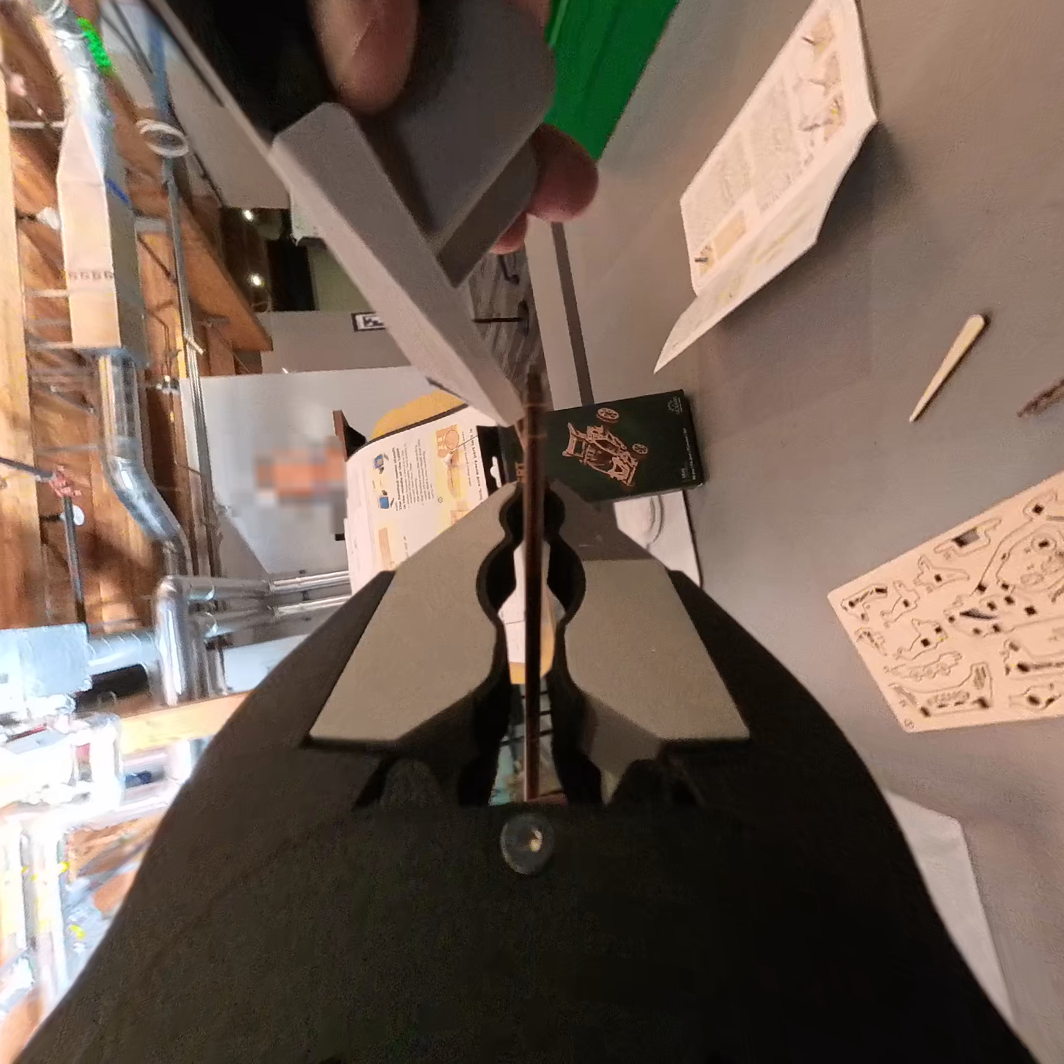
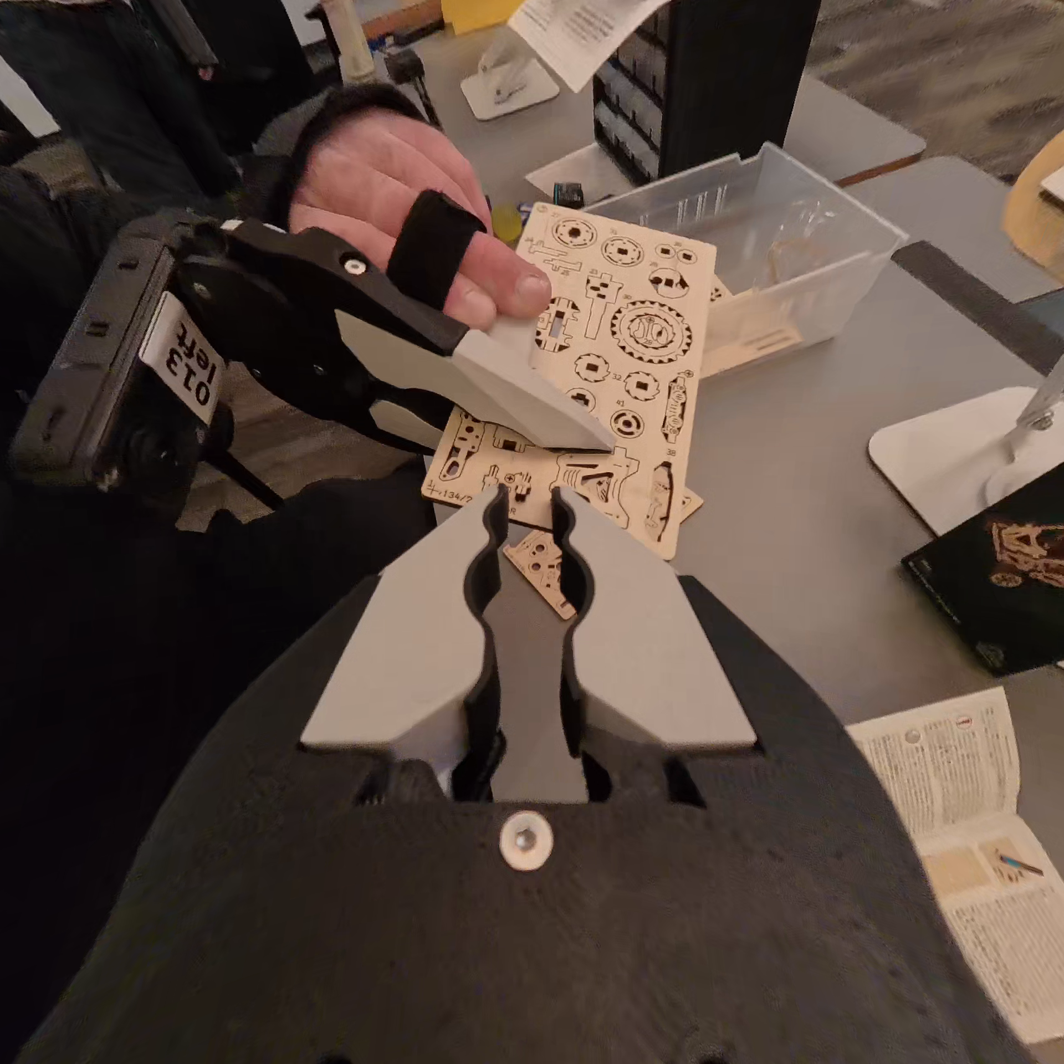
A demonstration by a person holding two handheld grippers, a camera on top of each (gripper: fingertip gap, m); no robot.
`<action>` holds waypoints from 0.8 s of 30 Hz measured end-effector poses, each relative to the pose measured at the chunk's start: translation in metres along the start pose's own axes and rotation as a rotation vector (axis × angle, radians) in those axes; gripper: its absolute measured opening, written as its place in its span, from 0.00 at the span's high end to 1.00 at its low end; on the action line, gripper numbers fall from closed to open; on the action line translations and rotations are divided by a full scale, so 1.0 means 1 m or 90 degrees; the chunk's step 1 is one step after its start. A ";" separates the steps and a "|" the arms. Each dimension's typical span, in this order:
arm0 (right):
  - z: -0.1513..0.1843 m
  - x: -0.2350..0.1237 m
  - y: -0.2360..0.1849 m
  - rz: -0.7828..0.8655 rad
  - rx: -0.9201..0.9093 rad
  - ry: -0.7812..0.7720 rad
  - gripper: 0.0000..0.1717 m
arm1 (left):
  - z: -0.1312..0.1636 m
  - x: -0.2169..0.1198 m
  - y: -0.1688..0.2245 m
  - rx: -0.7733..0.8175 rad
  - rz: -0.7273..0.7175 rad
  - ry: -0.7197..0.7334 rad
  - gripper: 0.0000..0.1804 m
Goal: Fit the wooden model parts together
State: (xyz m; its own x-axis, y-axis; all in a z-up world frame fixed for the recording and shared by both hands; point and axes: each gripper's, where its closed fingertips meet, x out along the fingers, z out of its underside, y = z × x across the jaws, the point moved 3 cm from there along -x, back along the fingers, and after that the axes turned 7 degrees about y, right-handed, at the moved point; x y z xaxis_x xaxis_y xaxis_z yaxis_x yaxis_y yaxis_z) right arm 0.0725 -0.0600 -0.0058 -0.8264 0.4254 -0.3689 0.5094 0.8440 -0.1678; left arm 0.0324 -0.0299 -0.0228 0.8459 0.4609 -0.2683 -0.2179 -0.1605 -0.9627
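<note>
Nearest the lens in the right wrist view, the right tongs fill the lower half of the frame, their grey fingers a little apart with nothing between them; they hover just over the near edge of the wooden sheet at mid-frame.

That sheet, cut through with gears, discs and brackets, is the largest of the task's things. The left tongs reach in from the upper left and are clamped flat on it, one finger above and one below. In the left wrist view the same sheet shows edge-on as a thin dark line running up the middle of the frame, with both pads pressed against it.

A second, mostly emptied sheet lies at right in the left wrist view. A small loose wooden piece lies on the grey table under the right tongs.

By my reading, the step in hand is freeing a part: one tool steadies the sheet while the other comes for a piece near its lower edge. The next move calls for closing narrowly on one small cut-out and working it loose without snapping the thin wood. No fitting has started yet.
</note>
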 end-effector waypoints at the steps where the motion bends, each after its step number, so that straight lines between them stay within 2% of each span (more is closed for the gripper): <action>1: 0.003 0.001 0.000 -0.004 0.004 -0.021 0.94 | -0.001 0.000 0.003 0.023 0.009 0.000 0.99; 5: 0.020 0.010 0.004 -0.022 0.033 -0.105 0.94 | -0.001 0.004 0.015 0.105 0.056 -0.010 0.99; 8: 0.025 0.016 0.006 -0.039 0.046 -0.117 0.99 | 0.003 0.008 0.020 0.121 0.074 -0.027 0.99; 11: 0.030 0.021 0.007 -0.030 0.024 -0.123 1.00 | 0.006 0.009 0.027 0.146 0.090 -0.031 0.99; 19: 0.040 0.036 0.008 -0.058 0.075 -0.113 1.00 | 0.009 0.013 0.050 0.201 0.167 -0.053 0.99; 21: 0.043 0.037 0.010 -0.054 0.091 -0.105 1.00 | 0.009 0.014 0.056 0.188 0.178 -0.053 0.99; 24: 0.035 0.031 0.022 -0.024 0.101 -0.064 1.00 | 0.004 0.012 0.082 0.191 0.221 -0.030 0.99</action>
State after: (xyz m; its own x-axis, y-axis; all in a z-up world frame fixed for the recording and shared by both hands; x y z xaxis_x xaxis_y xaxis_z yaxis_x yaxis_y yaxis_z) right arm 0.0666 -0.0397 -0.0525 -0.8214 0.3529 -0.4481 0.5166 0.7933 -0.3222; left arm 0.0230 -0.0336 -0.1050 0.6765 0.4647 -0.5713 -0.6218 -0.0553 -0.7813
